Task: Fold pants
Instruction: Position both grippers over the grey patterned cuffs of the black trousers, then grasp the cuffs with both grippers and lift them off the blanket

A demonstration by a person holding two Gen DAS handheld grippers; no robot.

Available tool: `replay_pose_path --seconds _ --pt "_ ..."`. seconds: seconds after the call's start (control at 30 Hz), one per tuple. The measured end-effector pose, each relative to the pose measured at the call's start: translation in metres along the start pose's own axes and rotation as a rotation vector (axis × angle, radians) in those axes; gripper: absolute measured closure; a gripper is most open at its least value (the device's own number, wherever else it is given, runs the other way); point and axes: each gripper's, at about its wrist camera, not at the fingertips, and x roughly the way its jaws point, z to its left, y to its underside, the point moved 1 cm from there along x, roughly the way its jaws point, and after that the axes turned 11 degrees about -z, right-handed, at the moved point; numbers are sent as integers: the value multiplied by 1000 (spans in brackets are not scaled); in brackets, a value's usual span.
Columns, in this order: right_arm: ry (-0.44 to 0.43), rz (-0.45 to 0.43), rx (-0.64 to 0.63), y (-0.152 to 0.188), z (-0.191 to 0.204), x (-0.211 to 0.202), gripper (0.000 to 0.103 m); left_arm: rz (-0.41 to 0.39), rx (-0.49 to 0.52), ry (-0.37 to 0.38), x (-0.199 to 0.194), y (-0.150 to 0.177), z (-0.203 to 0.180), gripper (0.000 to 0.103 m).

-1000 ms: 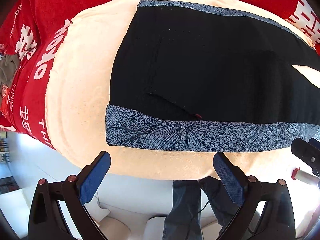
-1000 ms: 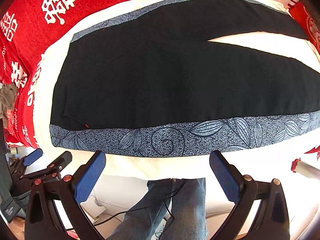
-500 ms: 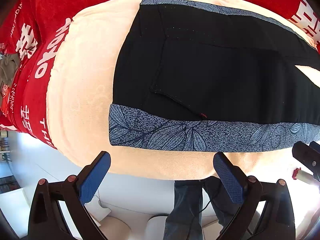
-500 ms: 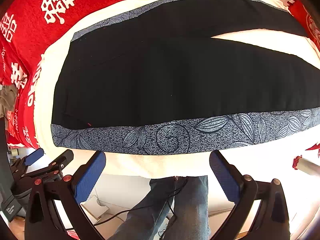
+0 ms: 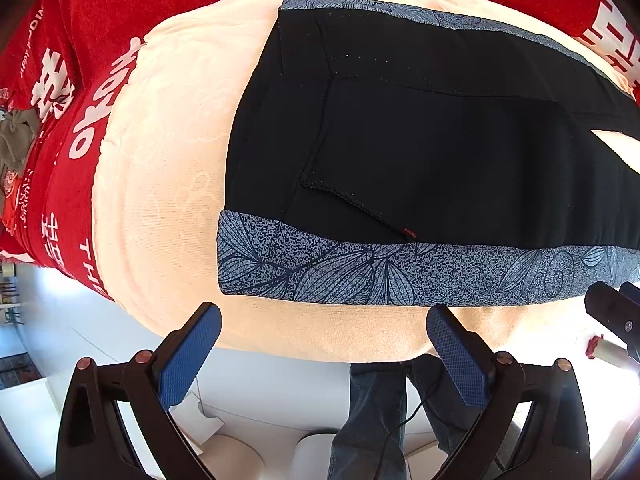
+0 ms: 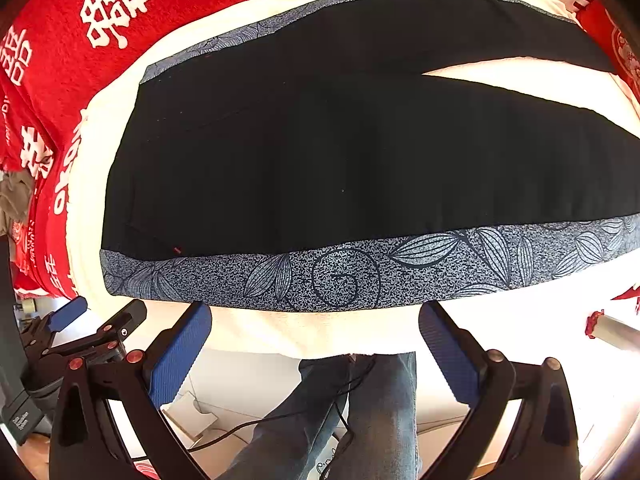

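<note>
1. Black fabric pants (image 5: 440, 140) with a blue-grey leaf-print side band (image 5: 380, 276) lie flat and spread out on a cream plush blanket (image 5: 160, 160). The waist end points left in both wrist views; the two legs run off to the right.
2. In the right wrist view the same pants (image 6: 340, 160) fill most of the frame. The legs part toward the right, and a wedge of cream blanket (image 6: 520, 76) shows between them.
3. A printed band runs along the near edge (image 6: 360, 276); a second, thinner one runs along the far edge (image 6: 240, 36).
4. A pocket seam with a small red stitch (image 5: 409, 233) sits just above the near band, close to the waist.
5. The cream blanket rests on a red cloth with white characters (image 5: 100, 20), which borders it on the far and left sides. A grey crumpled piece of fabric (image 5: 16, 140) lies at the far left on the red cloth.
6. Left hand-held gripper (image 5: 320, 340): blue-padded fingers (image 5: 188, 356) spread wide, nothing between them. It hovers off the near edge of the blanket, in line with the waist-end corner of the band, not touching the pants.
7. Right hand-held gripper (image 6: 316, 340): fingers (image 6: 448, 352) likewise spread wide and empty, just short of the near band at mid-length, not in contact.
8. Each gripper shows at the edge of the other's view: right one (image 5: 616, 312), left one (image 6: 96, 332).
9. Below the blanket edge: the person's legs in blue jeans (image 6: 360, 420), with a thin black cable (image 6: 260, 424) across them.
</note>
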Motion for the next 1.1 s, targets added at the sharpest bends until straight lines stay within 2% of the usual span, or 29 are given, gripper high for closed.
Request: replay_pose_path --seconds 0.3,0.57,0.7,0.77,0.87,1.0,1.1 --pt "-9 -9 6 -2 -3 2 0 -9 -23 9 1 -1 4 0" --pt "-65 -25 39 0 -7 4 0 -23 -102 58 7 1 21 0" --pt "-67 -23 46 4 -7 7 0 -5 -127 71 15 4 26 0" --pt "-77 -22 55 7 -9 8 0 0 -144 104 17 5 27 0" --pt "-143 -19 107 11 -16 11 0 -15 -191 157 17 9 33 0" --pt "-284 -16 231 18 -38 17 0 -28 -274 228 21 12 42 0" --pt "-366 -12 324 27 -57 26 13 -28 -326 271 26 15 46 0"
